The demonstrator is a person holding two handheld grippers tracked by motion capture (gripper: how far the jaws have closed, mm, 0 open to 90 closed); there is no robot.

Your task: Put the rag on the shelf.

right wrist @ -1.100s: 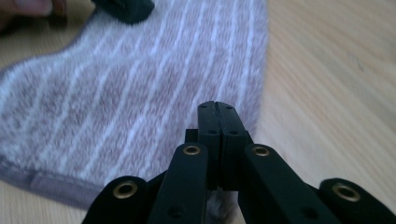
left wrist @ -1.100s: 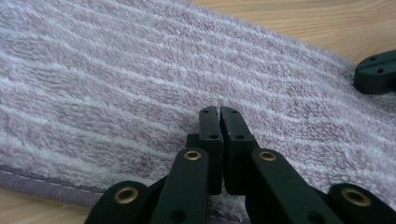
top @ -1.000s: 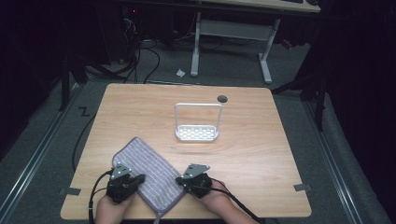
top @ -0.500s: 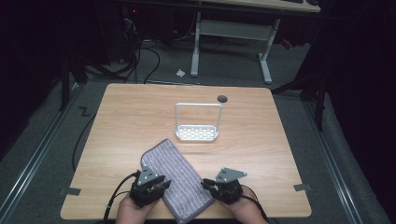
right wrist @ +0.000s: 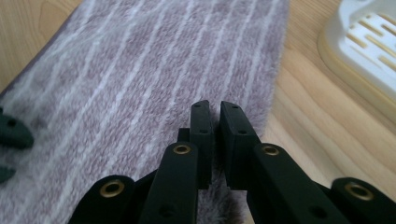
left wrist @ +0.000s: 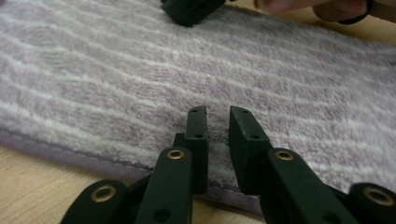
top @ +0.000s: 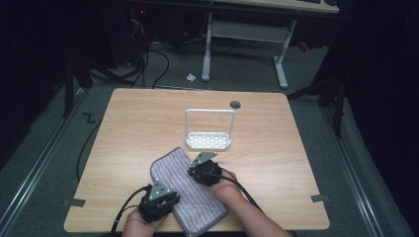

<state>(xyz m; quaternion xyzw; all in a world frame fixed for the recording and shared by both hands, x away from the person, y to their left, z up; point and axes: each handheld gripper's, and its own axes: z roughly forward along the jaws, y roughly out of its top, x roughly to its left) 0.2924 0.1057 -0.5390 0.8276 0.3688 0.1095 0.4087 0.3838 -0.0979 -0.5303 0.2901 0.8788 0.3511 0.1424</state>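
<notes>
**Both grippers on the striped towel**

We see a folded purple towel (top: pixel 190 190) with pale stripes lying on the wooden table (top: pixel 123 128), near its front edge, angled from the white rack (top: pixel 208 140) toward us. Our left gripper (top: pixel 165 196) sits over the towel's near-left hemmed edge; its jaws stand a narrow gap apart above the pile, and we cannot tell whether they pinch any cloth. Our right gripper (top: pixel 196 170) rests at the towel's far-right edge, just short of the rack, its jaws almost pressed together with a tuft of towel edge between them.
</notes>
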